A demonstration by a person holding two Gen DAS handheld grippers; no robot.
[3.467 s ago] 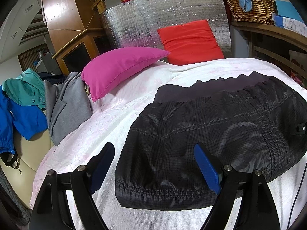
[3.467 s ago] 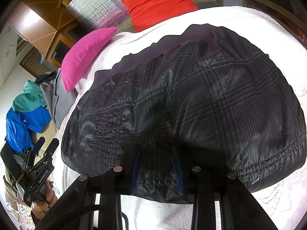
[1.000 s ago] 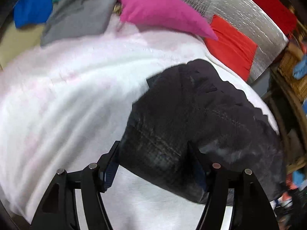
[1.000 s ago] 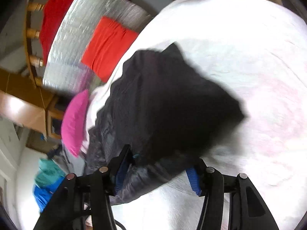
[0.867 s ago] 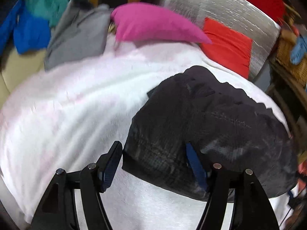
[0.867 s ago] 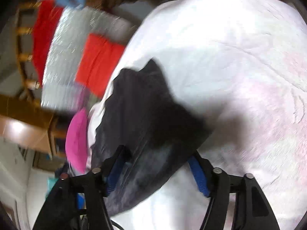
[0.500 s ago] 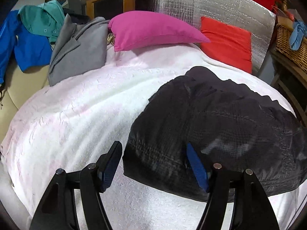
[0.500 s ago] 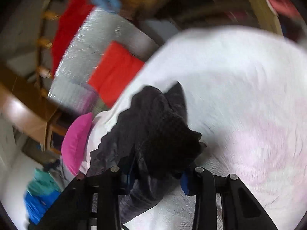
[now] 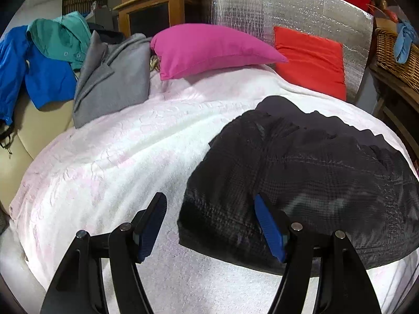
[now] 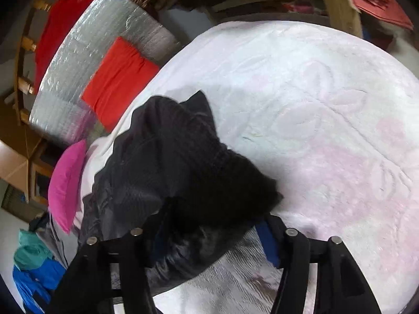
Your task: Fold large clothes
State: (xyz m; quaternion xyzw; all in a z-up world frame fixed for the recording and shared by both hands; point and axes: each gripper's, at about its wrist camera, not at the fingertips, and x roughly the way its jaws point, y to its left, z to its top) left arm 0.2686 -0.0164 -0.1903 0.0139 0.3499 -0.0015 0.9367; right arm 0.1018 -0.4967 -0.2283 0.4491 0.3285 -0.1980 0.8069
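A dark checked garment (image 9: 309,172) lies folded in a bundle on the white bedspread (image 9: 125,157). My left gripper (image 9: 212,219) is open, with its near corner between the blue pads; the right pad (image 9: 269,227) touches the cloth. In the right wrist view the same garment (image 10: 170,162) lies bunched, and my right gripper (image 10: 214,238) is open around its near edge, which drapes over the left finger.
A pink pillow (image 9: 209,49) and a red cushion (image 9: 311,60) lie at the head, against a silver foil board (image 9: 288,7). Grey (image 9: 112,78), teal and blue (image 9: 39,78) clothes lie at the left edge. A wicker basket (image 9: 395,52) stands on a wooden shelf at the right.
My right gripper has carried the garment's edge over and opened its jaws wider. The garment now lies narrower and bunched. My left gripper has stayed open and drawn back a little.
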